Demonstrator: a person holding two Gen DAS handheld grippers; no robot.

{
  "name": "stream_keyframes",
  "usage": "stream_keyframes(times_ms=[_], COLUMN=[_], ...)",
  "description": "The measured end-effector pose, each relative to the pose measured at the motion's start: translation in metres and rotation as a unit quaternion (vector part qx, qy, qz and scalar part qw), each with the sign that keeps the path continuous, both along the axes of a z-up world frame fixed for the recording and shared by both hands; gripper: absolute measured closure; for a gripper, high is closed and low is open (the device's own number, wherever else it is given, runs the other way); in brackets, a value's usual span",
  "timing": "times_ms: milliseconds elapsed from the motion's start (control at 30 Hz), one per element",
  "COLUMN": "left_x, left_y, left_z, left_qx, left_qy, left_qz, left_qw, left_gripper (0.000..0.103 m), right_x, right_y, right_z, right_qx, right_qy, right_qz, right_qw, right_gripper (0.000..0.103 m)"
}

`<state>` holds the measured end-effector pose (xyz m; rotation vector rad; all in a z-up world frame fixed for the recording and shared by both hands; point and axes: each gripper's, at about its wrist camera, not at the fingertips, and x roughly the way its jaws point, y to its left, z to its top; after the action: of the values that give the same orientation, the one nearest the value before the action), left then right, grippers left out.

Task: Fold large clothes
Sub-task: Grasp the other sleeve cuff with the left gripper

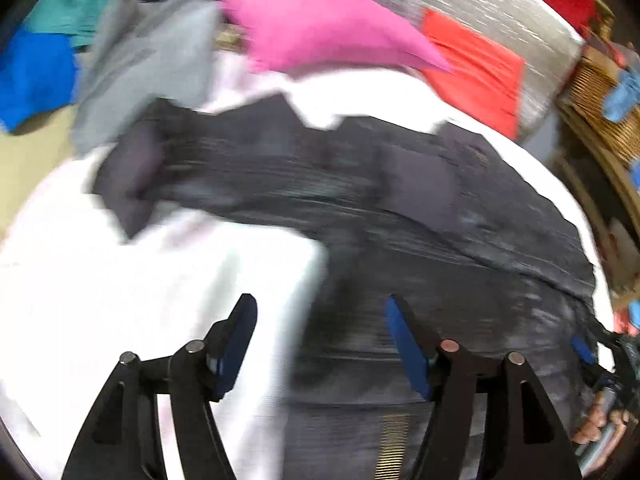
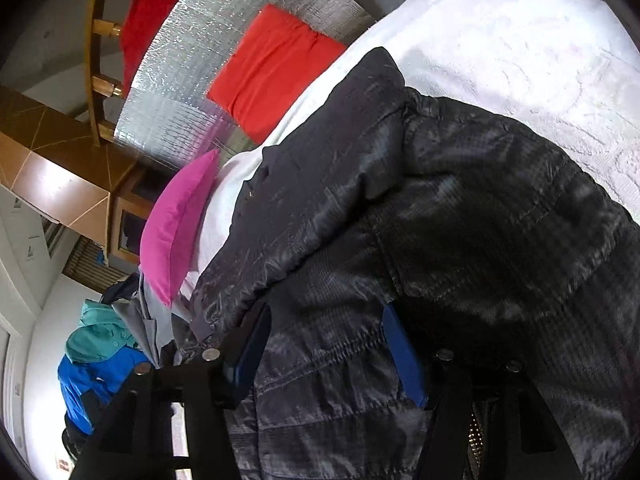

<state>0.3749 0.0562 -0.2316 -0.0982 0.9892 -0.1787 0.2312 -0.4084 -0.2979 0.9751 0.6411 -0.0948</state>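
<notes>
A dark grey quilted jacket [image 1: 360,196] lies spread on a white cover [image 1: 100,280]; the left wrist view is motion-blurred. My left gripper [image 1: 320,336] is open and empty just above the jacket's near hem. The right gripper shows at the far right edge of that view [image 1: 588,356], held in a hand. In the right wrist view the jacket [image 2: 460,208] fills the frame, one sleeve folded across the body. My right gripper [image 2: 326,344] is open, its blue pads on either side of a ridge of jacket fabric near the hem.
A pink cushion [image 1: 320,28] and a red-orange cushion [image 1: 476,68] lie beyond the jacket. A grey garment [image 1: 148,68] and blue and teal clothes [image 1: 40,64] are piled at far left. A silver foil sheet [image 2: 224,60] and a wooden chair [image 2: 100,40] stand behind.
</notes>
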Motion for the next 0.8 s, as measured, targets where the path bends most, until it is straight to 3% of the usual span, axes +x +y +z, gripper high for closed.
stream_keyframes(times_ms=[100, 267, 567, 667, 733, 767, 800], left_x=[0.012, 0.048, 0.111, 0.128, 0.134, 0.135, 0.136], left_y=[0.047, 0.091, 0.075, 0.080, 0.087, 0.090, 0.094], left_z=[0.004, 0.011, 0.003, -0.008, -0.015, -0.017, -0.019], left_qx=[0.051, 0.111, 0.141, 0.170, 0.164, 0.164, 0.161], left_qy=[-0.008, -0.017, 0.025, 0.041, 0.052, 0.056, 0.058], left_qz=[0.063, 0.141, 0.186, 0.225, 0.237, 0.241, 0.244], left_qw=[0.9966, 0.9836, 0.9721, 0.9587, 0.9562, 0.9551, 0.9546], left_gripper=[0.028, 0.028, 0.028, 0.028, 0.028, 0.029, 0.040], right_x=[0.005, 0.008, 0.006, 0.005, 0.005, 0.004, 0.004], right_y=[0.005, 0.016, 0.021, 0.021, 0.020, 0.020, 0.020], right_z=[-0.002, -0.003, -0.007, -0.008, -0.008, -0.009, -0.009], right_qx=[-0.011, -0.048, -0.077, -0.081, -0.083, -0.084, -0.085], right_qy=[0.004, -0.004, -0.042, -0.053, -0.057, -0.059, -0.061], right_qz=[0.001, 0.001, 0.000, 0.001, 0.003, 0.004, 0.004], right_qw=[1.000, 0.999, 0.996, 0.995, 0.995, 0.995, 0.995], right_gripper=[0.040, 0.040, 0.040, 0.040, 0.040, 0.040, 0.040])
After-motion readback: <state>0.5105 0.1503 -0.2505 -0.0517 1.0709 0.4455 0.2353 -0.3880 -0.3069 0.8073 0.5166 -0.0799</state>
